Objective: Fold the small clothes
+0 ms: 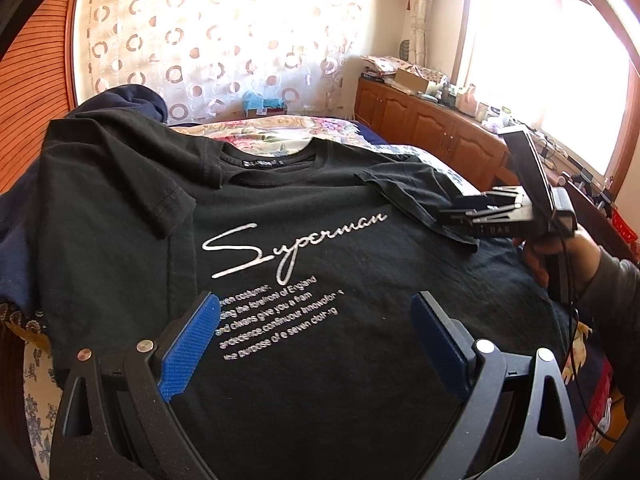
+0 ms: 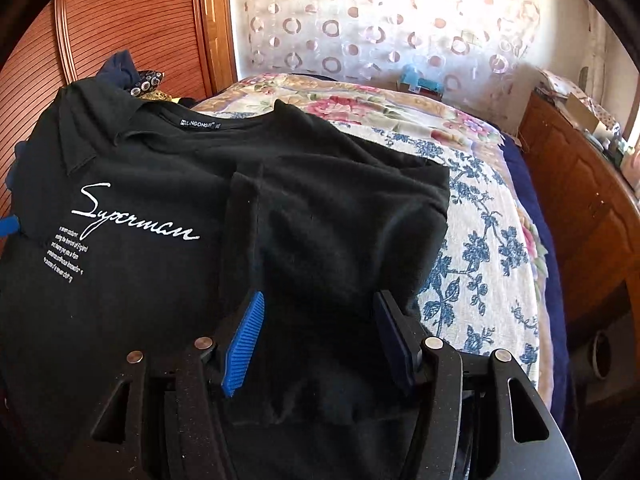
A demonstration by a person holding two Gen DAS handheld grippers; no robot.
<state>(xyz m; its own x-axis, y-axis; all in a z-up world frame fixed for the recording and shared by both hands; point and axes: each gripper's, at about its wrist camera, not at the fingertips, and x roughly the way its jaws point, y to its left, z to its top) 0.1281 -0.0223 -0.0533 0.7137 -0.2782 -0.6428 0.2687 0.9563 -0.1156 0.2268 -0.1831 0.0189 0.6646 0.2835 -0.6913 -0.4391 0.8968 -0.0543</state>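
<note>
Both sleeves lie folded inward on the black T-shirt (image 1: 320,248); bedspread (image 2: 480,208) beside its edge.

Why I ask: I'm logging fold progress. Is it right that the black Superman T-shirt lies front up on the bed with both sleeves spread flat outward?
Not quite. The black T-shirt does lie front up on the bed, but both sleeves are folded in over the body, not spread outward. The left wrist view shows it.

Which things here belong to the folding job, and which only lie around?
Belonging to the job:
- black T-shirt
- left gripper, open above the shirt
- right gripper, open over the folded-in sleeve

Just lying about:
- navy garment
- floral bedspread
- wooden cabinet
- blue box
</note>
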